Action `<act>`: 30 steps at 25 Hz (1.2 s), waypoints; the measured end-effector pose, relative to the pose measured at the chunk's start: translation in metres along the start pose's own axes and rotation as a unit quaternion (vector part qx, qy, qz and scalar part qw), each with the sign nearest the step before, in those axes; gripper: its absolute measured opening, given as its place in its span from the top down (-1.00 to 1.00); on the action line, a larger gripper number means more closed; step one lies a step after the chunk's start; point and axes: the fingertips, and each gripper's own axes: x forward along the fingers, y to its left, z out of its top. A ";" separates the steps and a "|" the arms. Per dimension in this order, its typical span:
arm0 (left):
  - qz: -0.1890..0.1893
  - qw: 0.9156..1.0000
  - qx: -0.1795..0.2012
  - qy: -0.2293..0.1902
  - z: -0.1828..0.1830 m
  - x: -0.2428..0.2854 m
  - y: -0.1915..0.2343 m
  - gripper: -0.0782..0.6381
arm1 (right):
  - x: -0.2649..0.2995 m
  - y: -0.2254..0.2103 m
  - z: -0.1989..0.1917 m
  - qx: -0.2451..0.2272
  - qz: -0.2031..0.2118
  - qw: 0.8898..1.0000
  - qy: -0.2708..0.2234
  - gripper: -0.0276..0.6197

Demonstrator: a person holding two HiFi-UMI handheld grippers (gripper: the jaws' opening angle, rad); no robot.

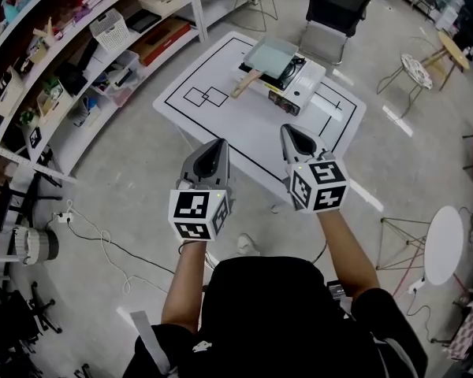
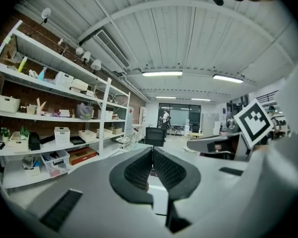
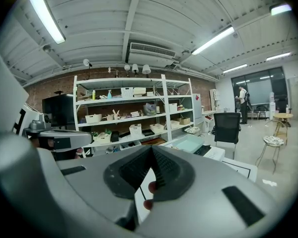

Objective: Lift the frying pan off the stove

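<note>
Nothing of the task has been done yet, as far as can be judged. The frying pan [image 1: 272,56] is seen sitting on the stove [image 1: 298,87], which stands at the far side of the white bench [image 1: 221,124]; its wooden handle [image 1: 247,83] is pointed toward the person. Both tools are held well apart from it, on the near side of the bench. The left hand-held gripper [image 1: 218,145] is clenched with nothing between its jaws, and the right hand-held gripper [image 1: 288,131] is likewise closed and empty. The approach, a grip on the handle and the lift itself are all left to be done.
</note>
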 end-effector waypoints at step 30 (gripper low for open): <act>-0.027 0.998 -0.004 0.054 -0.023 0.095 0.048 0.75 | 0.096 -0.052 -0.010 0.019 -0.024 0.999 0.030 0.91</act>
